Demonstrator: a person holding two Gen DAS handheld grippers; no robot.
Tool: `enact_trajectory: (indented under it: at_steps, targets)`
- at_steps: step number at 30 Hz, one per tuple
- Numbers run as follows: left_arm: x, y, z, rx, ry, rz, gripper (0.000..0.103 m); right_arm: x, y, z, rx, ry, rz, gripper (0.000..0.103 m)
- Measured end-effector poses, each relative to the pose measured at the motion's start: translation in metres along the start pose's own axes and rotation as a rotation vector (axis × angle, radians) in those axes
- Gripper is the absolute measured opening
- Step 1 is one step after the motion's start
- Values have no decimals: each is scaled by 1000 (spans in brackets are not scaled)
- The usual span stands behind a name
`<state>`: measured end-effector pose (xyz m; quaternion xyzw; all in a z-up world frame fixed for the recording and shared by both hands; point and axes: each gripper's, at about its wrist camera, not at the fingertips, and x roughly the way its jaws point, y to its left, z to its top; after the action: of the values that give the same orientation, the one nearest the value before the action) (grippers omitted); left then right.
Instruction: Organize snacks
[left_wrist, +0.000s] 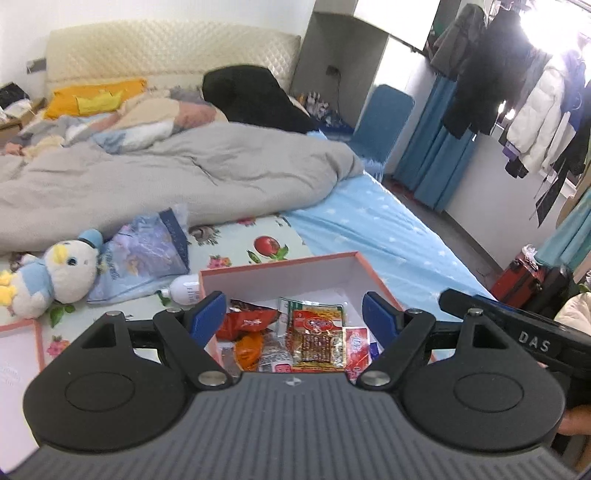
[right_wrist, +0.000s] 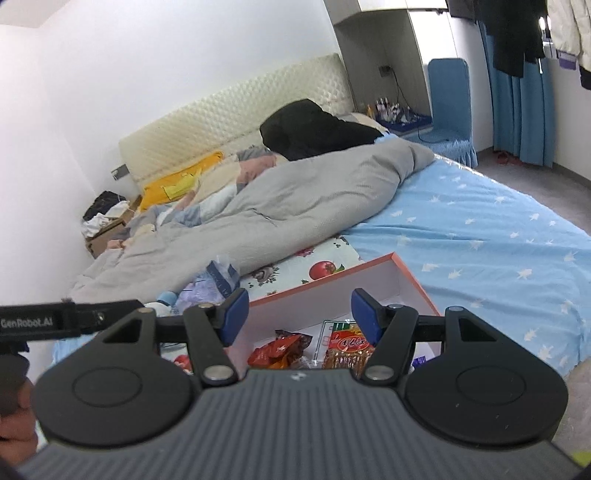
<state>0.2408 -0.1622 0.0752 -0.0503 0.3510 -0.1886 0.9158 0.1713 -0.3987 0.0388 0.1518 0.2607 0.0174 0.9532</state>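
Both grippers, left (left_wrist: 293, 314) and right (right_wrist: 299, 314), hang above the box (left_wrist: 373, 273), jaws wide and empty; best fetch its lid (left_wrist: 18, 354) squarely.

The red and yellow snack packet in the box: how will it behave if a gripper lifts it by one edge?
The flat red and yellow plastic snack packet looks thin, so it would probably sag. Its glossy film may slip between pads. It seems light, and lying loosely on other wrappers in the pink-rimmed white cardboard box, it would likely slide when pushed.
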Motion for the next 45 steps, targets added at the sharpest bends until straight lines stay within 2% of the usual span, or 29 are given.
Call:
enact_trajectory:
  at_steps: [4, 12, 15, 19, 24, 28, 35, 45]
  targets:
    - [-28, -2, -17, 21, -24, 3, 84, -28, 8, -14, -26, -15, 1, 64]
    - [-64, -14, -59, 95, -72, 100, 84, -60, 13, -55, -46, -23, -25, 64]
    - [-72, -18, -70, 120, -92, 122, 84, -70, 16, -70, -68, -56, -45, 64]
    - [-75, -19, -88, 105, -87, 110, 84, -71, 14, -83, -45, -73, -64, 64]
    - [-66, -13, -112, 88, -59, 99, 84, -60, 13, -102, -43, -39, -71, 64]
    - [-61, -7, -129, 78, -66, 111, 84, -52, 15, -114, -62, -24, -86, 64]
    - [-51, 9, -142, 44, -37, 123, 84, -50, 16, -120, -75, -13, -96, 64]
    - [-51, 11, -130, 36, -45, 110, 84, -55, 16, -118, -79, -35, -98, 64]
